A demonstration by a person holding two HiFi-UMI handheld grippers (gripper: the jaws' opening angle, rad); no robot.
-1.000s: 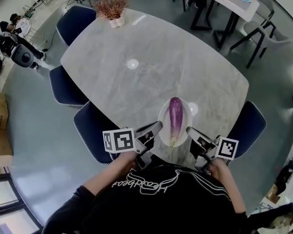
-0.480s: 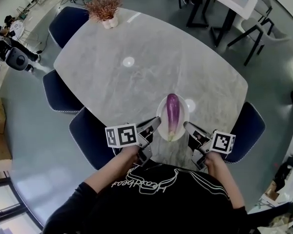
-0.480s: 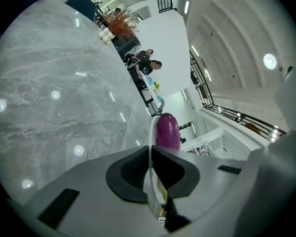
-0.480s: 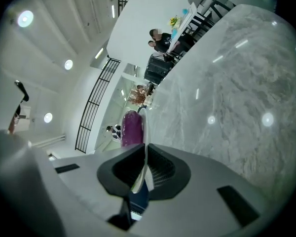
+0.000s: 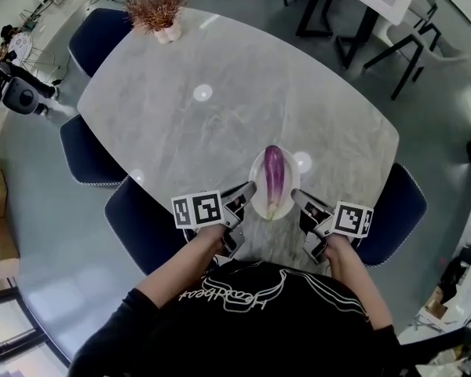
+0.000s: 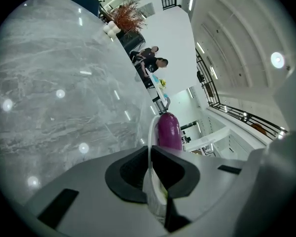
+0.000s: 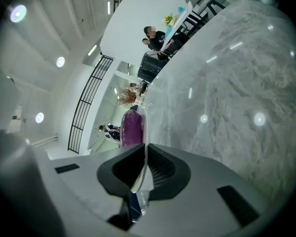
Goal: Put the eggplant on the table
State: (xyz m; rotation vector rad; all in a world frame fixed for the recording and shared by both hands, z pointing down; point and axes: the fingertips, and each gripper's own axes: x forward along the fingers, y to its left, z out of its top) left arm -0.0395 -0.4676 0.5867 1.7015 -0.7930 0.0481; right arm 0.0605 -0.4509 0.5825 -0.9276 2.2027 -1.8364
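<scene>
1. The eggplant (image 5: 274, 171) lies lengthwise, pointing away from the person, on a white plate (image 5: 292, 187) at the bench's (image 5: 220, 116) near edge.
2. The left hand-held gripper (image 5: 250, 188) and right hand-held gripper (image 5: 296, 195) clamp the plate's opposite rims, equally near.

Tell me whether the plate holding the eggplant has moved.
Yes. The plate has shifted inward over the table, away from its near edge, toward the potted plant.

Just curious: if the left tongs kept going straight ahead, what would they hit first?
The left tongs pinch the rim of the plate; straight on, they'd likely meet the eggplant first.
</scene>
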